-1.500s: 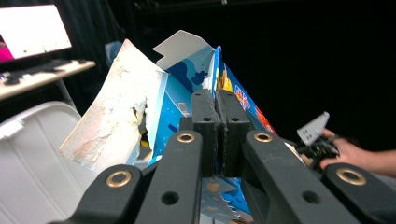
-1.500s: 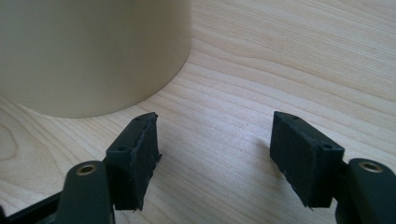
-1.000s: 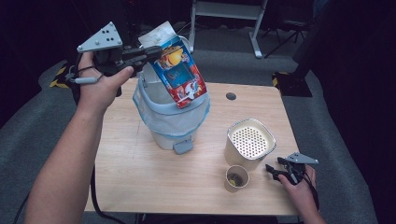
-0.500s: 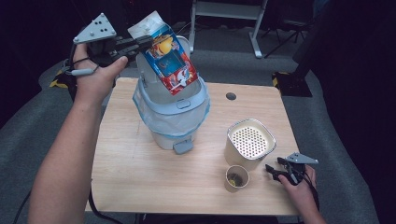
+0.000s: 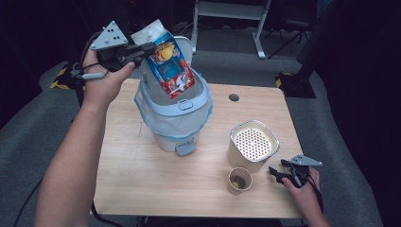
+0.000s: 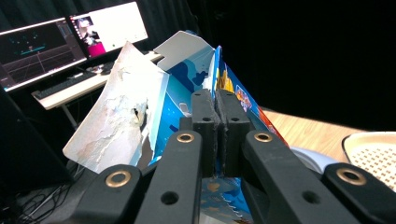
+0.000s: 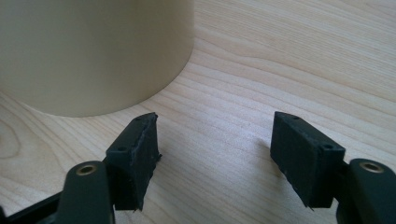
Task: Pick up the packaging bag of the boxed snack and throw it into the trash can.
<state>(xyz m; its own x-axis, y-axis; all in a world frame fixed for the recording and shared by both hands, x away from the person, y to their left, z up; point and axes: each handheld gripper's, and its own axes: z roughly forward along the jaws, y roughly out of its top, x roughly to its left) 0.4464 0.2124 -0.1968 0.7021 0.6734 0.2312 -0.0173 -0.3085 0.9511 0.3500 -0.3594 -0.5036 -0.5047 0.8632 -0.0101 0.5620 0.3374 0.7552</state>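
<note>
My left gripper is shut on the torn top of a blue and red cardboard carton, which hangs tilted over the back rim of a white pedal bin lined with a pale blue bag. In the left gripper view the fingertips pinch the carton by an edge beside its ripped white flap. At the table's front right my right gripper rests low and open. Its pads stand apart over bare wood with nothing between them.
A cream container with a perforated top stands just left of the right gripper. A small paper cup sits in front of it. The wooden table has a round hole at the back.
The left hand has shifted the carton slightly left and up over the bin. The right gripper has stayed where it was.
</note>
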